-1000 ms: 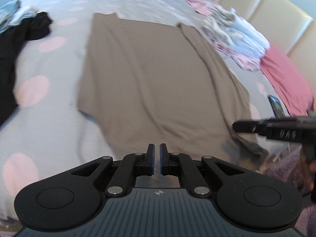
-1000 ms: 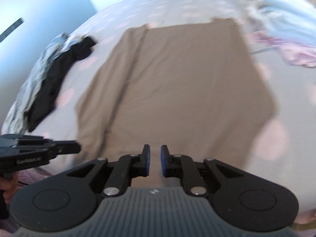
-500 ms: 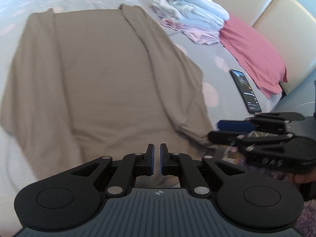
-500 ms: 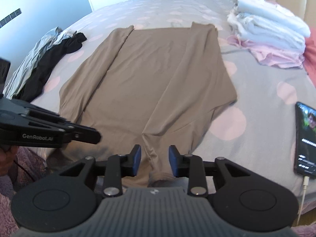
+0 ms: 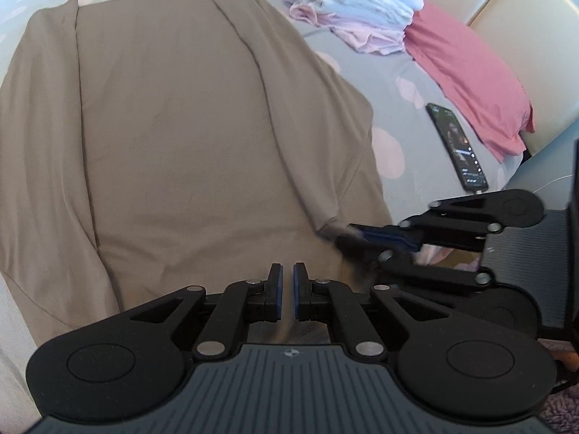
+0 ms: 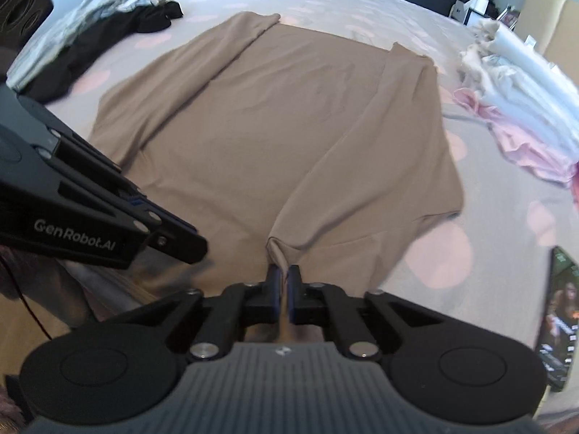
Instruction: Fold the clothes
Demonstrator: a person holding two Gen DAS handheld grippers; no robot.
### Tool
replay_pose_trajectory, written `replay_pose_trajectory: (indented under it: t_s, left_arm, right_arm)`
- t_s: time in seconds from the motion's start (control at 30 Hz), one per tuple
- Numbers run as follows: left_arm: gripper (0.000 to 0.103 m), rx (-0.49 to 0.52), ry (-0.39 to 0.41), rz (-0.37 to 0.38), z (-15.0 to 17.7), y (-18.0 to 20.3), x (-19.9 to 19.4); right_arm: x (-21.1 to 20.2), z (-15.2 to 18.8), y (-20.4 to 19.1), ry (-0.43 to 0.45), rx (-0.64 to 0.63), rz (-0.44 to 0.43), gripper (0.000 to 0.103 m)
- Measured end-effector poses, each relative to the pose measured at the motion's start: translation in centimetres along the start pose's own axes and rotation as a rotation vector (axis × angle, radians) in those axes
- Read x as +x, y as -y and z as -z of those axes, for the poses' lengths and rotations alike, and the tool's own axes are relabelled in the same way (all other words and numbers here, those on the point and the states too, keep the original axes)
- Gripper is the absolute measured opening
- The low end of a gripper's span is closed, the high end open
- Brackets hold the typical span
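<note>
Here, from the left wrist, the tan garment (image 5: pixel 181 126) is seen spread flat on the bed (image 5: pixel 398 83), and the left tongs (image 5: pixel 286 291) are held closed and empty above its near edge. From the right wrist, the right tongs (image 6: pixel 284 289) have just been closing and are clamped on the garment's near sleeve end (image 6: pixel 278 249); a phone (image 6: pixel 559 311) lies at the right.

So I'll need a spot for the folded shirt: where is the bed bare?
Bare sheet lies beyond the tan shirt, between the dark clothes and the folded pile. A narrower strip separates shirt and phone. The pile's side is crowded.
</note>
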State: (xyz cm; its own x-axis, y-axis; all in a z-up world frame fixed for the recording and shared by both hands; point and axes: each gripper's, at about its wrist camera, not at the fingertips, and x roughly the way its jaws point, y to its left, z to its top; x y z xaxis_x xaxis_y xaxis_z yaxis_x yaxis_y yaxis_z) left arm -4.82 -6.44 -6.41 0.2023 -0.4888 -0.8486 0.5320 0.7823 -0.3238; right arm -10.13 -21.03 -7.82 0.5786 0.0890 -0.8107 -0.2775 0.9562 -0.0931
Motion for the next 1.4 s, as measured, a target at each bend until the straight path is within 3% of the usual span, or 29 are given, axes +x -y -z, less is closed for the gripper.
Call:
replay_pose_trajectory:
  t_s: [0.2, 0.37, 0.43, 0.57, 0.7, 0.8, 0.87, 0.9, 0.93, 1.07, 1.17, 1.3, 1.4]
  left_arm:
    - [0.003, -0.005, -0.006, 0.004, 0.2, -0.3, 0.0]
    - [0.003, -0.01, 0.0, 0.007, 0.4, -0.3, -0.3]
    - [0.003, -0.019, 0.007, 0.014, 0.4, -0.3, -0.4]
    - [0.003, -0.013, 0.035, 0.04, 0.0, 0.0, -0.5]
    - [0.003, -0.025, 0.07, 0.08, -1.4, 0.1, 0.2]
    - [0.003, -0.11, 0.083, 0.178, -2.3, 0.0, 1.1]
    - [0.011, -0.135, 0.081, 0.239, -2.5, 0.3, 1.6]
    - [0.024, -0.132, 0.077, 0.257, -2.6, 0.6, 1.8]
    - [0.032, -0.12, 0.072, 0.262, -2.6, 1.0, 1.9]
    - [0.032, -0.094, 0.051, 0.237, -2.8, 1.6, 2.7]
    - [0.032, -0.086, 0.026, 0.236, -2.9, 1.8, 3.3]
    - [0.032, -0.055, 0.006, 0.228, -2.8, 2.4, 3.6]
    - [0.023, -0.038, -0.01, 0.221, -2.7, 2.5, 4.1]
  right_arm:
    - [-2.0, 0.5, -1.4, -0.027, -0.165, 0.19, 0.003]
    - [-3.5, 1.0, -3.5, -0.009, -0.386, 0.43, 0.003]
    - [-3.8, 1.3, -3.5, -0.019, -0.417, 0.453, 0.003]
    - [-3.0, 1.6, -3.5, -0.064, -0.402, 0.363, 0.003]
    - [-2.6, 1.6, -3.6, -0.077, -0.414, 0.342, 0.003]
    - [-2.1, 1.6, -3.8, -0.083, -0.42, 0.328, 0.003]
    - [-1.3, 1.6, -3.9, -0.092, -0.422, 0.312, 0.003]
    - [-0.9, 1.7, -4.0, -0.096, -0.423, 0.304, 0.003]
    - [-0.5, 1.7, -4.1, -0.101, -0.424, 0.296, 0.003]
    - [0.0, 1.9, -3.7, -0.126, -0.413, 0.263, 0.009]
    - [-1.4, 1.4, -2.8, -0.12, -0.379, 0.241, 0.035]
    - [-3.7, 0.3, -0.8, -0.1, -0.327, 0.211, 0.035]
    - [-4.6, -0.7, 1.8, -0.092, -0.284, 0.178, 0.035]
